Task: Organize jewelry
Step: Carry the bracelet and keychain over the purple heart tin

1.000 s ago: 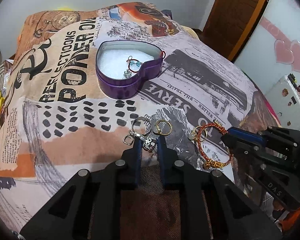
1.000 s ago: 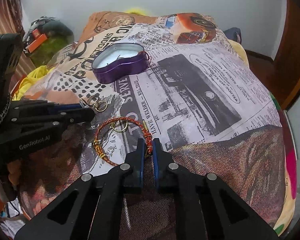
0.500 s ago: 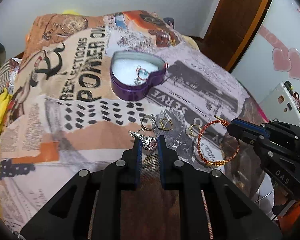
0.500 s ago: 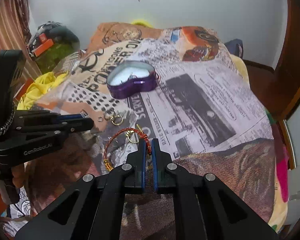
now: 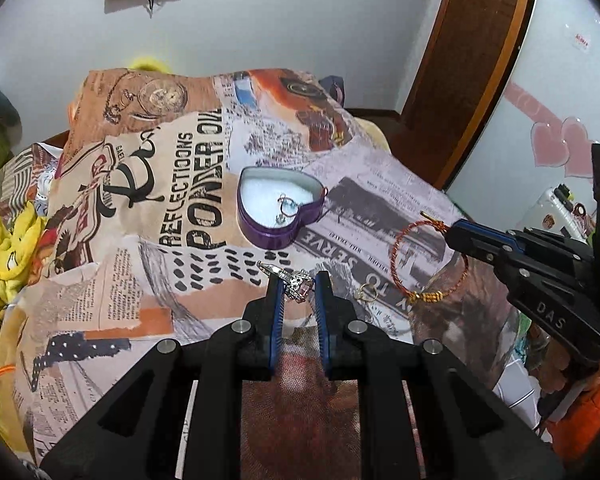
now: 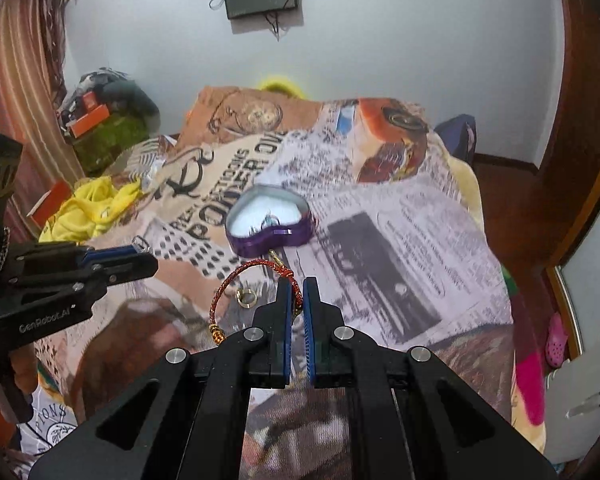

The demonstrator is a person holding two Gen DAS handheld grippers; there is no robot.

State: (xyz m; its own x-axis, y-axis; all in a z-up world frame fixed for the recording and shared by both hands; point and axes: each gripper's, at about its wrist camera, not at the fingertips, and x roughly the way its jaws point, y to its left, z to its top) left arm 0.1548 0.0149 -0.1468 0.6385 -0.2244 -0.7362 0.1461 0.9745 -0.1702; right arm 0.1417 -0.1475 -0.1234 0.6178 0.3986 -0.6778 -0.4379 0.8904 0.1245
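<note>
Since the earlier frames both grippers are rising off the printed bedspread [image 5: 380,184], and each is carrying a piece with it: items that lay on the cloth a second ago are now hanging clear of it. The left gripper [image 5: 298,280] is clenched on a silver keyring cluster [image 5: 294,280], whose rings and pale charm are sitting between the blue pads with one loop sticking out to the left. The right gripper [image 6: 294,286] is pinched tight on the red-and-gold bangle [image 6: 236,292]; in the left wrist view the same bangle [image 5: 428,260] is dangling below the jaw tips, its gold knot lowest.

One small gold ring [image 5: 364,291] is remaining on the bedspread between the two grippers, seen in the right wrist view as a loop [image 6: 247,297] just beyond the bangle. It is still to be collected.

The purple heart-shaped tin [image 5: 278,212] is sitting open further up the bed, well apart from both grippers, its white lining already holding at least one ringed piece with a blue stone [image 5: 286,204].

Assessment: pickup appears complete for two items, and the carry to the tin is the step in hand. Both holds look marginal: the bangle is gripped at one point on its rim and free to swing, and the keyring cluster is held loosely by its links. A slow transfer and a low release over the lining would be advisable.
</note>
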